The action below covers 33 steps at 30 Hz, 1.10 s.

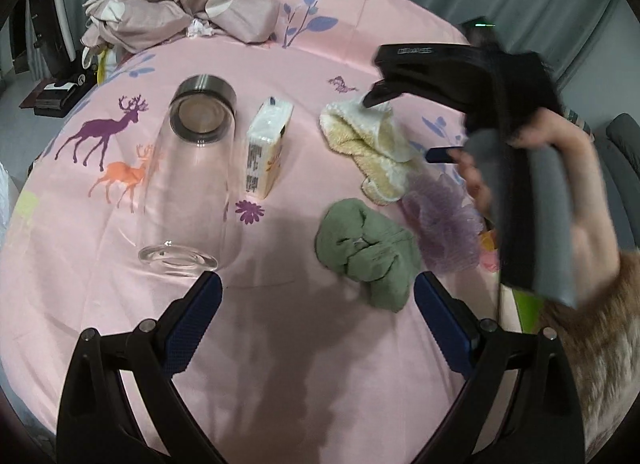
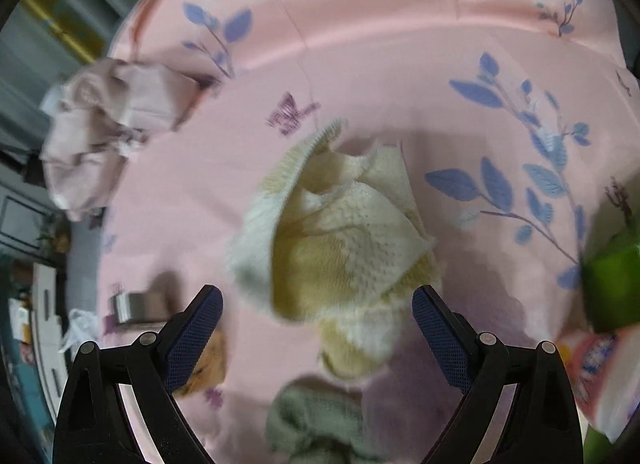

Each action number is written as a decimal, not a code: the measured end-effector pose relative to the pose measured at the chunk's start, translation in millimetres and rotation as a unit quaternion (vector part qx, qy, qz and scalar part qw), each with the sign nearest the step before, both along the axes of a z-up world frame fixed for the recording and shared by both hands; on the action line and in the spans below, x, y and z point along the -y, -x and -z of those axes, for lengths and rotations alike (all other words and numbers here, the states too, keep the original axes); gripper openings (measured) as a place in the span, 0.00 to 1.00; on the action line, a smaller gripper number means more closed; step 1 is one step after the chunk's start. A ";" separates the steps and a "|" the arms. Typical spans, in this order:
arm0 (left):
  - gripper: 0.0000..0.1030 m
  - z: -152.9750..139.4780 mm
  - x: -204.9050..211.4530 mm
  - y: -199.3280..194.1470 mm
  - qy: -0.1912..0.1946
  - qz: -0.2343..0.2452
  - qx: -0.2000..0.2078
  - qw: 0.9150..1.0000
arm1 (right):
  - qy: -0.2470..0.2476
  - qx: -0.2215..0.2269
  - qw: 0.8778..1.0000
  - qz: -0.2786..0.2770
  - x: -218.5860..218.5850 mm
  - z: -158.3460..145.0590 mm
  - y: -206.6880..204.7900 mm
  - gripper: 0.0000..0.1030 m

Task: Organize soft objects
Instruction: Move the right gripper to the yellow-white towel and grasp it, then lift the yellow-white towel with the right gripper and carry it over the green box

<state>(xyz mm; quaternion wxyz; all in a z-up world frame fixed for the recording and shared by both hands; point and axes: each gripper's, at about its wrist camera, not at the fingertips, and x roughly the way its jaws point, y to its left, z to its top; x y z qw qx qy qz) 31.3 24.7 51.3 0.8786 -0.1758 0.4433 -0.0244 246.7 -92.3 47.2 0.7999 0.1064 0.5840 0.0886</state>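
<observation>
A yellow-and-white towel lies crumpled on the pink tablecloth. In front of it are a bunched green cloth and a lilac mesh sponge. My right gripper, held by a person's hand, hovers over the towel, open, one finger on each side. The right wrist view shows the towel just ahead of the open right gripper, with the green cloth below. My left gripper is open with nothing between its fingers, close in front of the green cloth.
A clear glass bottle with a metal cap lies on its side at the left, beside a tissue pack. A crumpled pinkish sheet is heaped at the far edge. A bright green object sits at the right edge.
</observation>
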 end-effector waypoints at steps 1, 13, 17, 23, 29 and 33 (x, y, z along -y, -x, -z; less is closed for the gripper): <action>0.94 2.6 -1.8 -1.3 0.002 0.000 -0.002 1.000 | 0.002 -0.007 1.000 0.002 -2.3 7.5 -5.3 0.94; 0.94 15.4 -9.5 -3.5 0.017 -0.010 -0.018 1.000 | 0.013 0.015 0.999 -0.030 -12.2 29.7 -9.1 0.38; 0.94 10.8 -10.0 3.9 0.016 -0.011 -0.013 1.000 | -0.003 0.039 0.998 -0.049 -10.1 16.1 -0.1 0.32; 0.94 -1.8 -14.5 17.1 0.016 -0.019 -0.003 1.000 | -0.053 0.102 0.989 -0.096 1.9 -53.6 49.9 0.32; 0.94 -13.2 -20.2 31.3 0.018 -0.028 0.008 0.999 | -0.058 0.103 0.981 -0.154 24.9 -80.9 133.0 0.33; 0.94 -13.7 -13.3 41.2 0.010 -0.021 0.005 1.000 | -0.063 0.071 0.979 -0.179 41.5 -59.6 176.7 0.35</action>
